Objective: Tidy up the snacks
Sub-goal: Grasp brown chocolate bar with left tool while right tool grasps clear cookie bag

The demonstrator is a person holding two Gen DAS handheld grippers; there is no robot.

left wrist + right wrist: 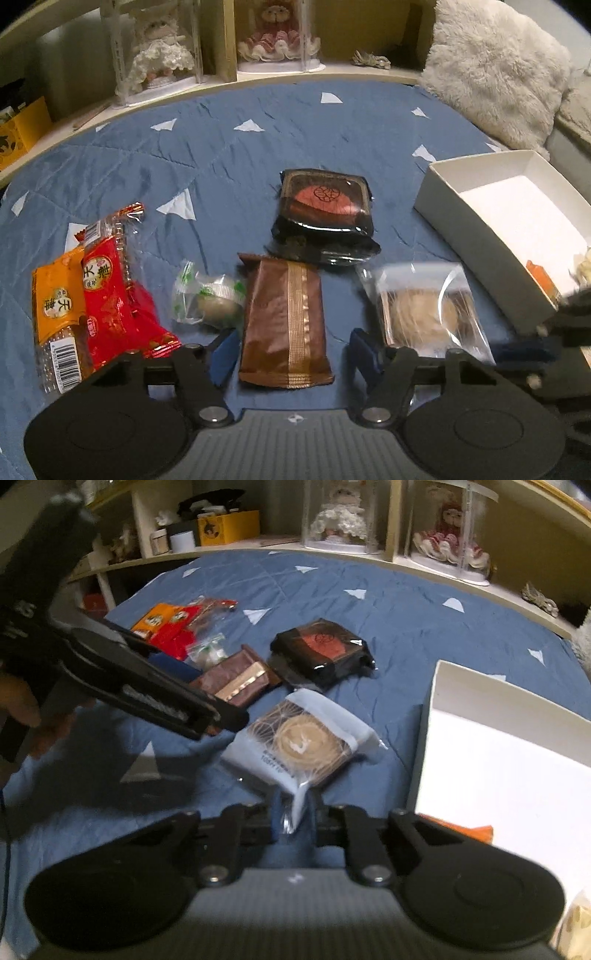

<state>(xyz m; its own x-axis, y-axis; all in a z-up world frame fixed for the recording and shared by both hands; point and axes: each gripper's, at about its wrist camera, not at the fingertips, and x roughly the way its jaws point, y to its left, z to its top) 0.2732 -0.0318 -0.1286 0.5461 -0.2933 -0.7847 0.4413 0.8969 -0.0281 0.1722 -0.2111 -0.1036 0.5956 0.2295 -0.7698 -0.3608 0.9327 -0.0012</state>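
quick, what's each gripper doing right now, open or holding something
Left gripper: open, straddling the brown foil snack packet, not clamped.
Right gripper: shut on the clear-wrapped round pastry packet by its edge.

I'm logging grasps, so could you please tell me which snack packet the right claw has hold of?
The right claw pinches a corner of the clear packet with the round pale pastry, nearest the white box; the other packets lie ungripped.

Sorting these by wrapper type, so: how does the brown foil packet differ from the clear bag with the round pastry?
The brown foil packet is opaque, hiding its contents; the clear pastry bag shows a round pastry inside. The brown packet lies free between the open fingers of the left gripper; the pastry bag's edge is pinched by the right gripper. Both rest on the blue quilt, outside the white box.
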